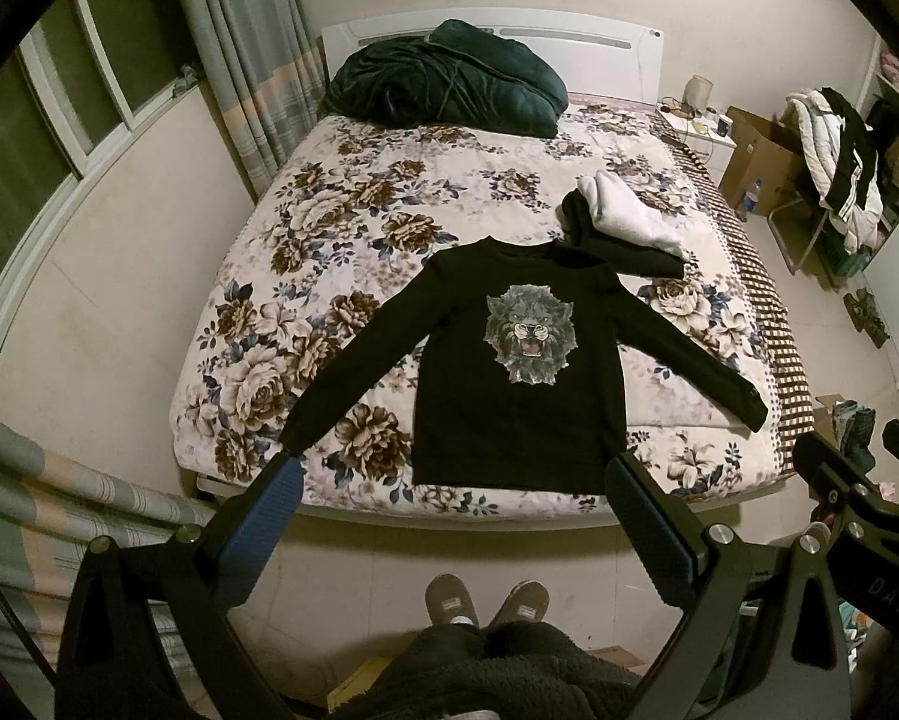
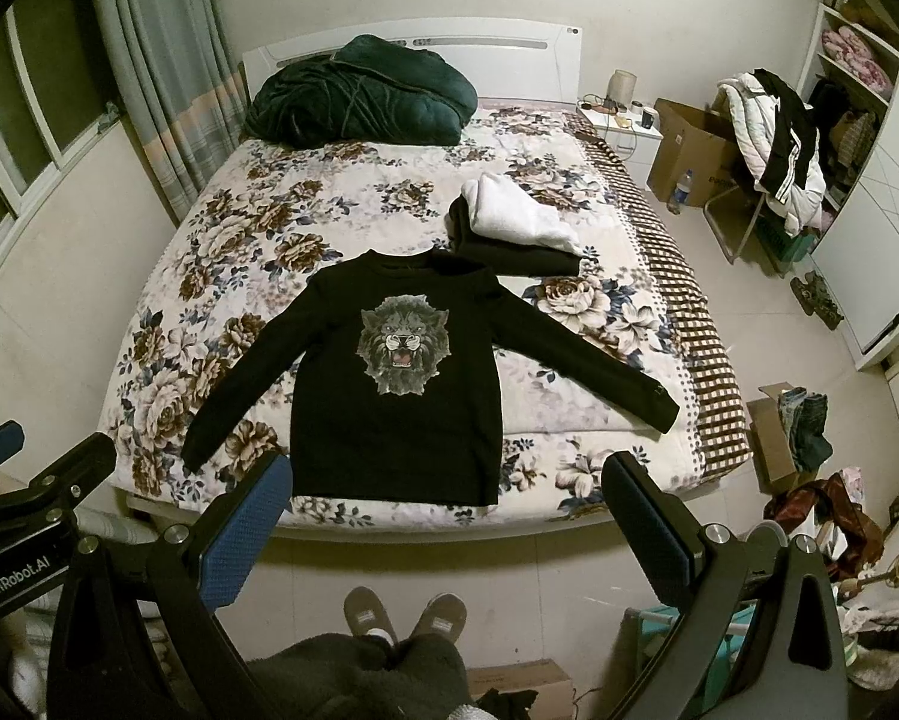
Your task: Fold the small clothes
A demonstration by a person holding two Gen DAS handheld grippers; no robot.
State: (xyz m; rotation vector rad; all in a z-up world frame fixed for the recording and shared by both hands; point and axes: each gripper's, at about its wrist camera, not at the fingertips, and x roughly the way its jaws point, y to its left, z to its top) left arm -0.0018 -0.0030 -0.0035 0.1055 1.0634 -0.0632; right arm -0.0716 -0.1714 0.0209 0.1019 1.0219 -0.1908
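1. The black long-sleeved sweatshirt [image 1: 497,360] with a lion print [image 1: 530,333] lies face up near the foot edge of the bed [image 1: 305,276], on the floral bedspread [image 1: 353,204]. Its body is flat, both sleeves are angled out and down, and its hem is nearest the person.

2. Just beyond its right shoulder sits a small stack of folded clothes [image 1: 623,222], a white piece on top of a dark one. This suggests part of the task is done and the sweatshirt is the item now in hand.

3. The left gripper [image 1: 455,498] is held above the floor short of the bed, with its jaws spread wide and nothing between them.

4. The right gripper [image 2: 443,498] hangs likewise in front of the bed, its jaws also wide apart and empty. Its edge shows at the right of the left wrist view.

5. The step appears to be the start of folding: garment laid out, no fold made yet.

6. The next move likely calls for bringing each gripper forward and down to a sleeve cuff or shoulder, pinching only the fabric and not the bedspread, then drawing the sleeves across the chest.

7. The right sleeve [image 1: 701,360] reaches close to the bed's side edge, so it may slip off if nudged.
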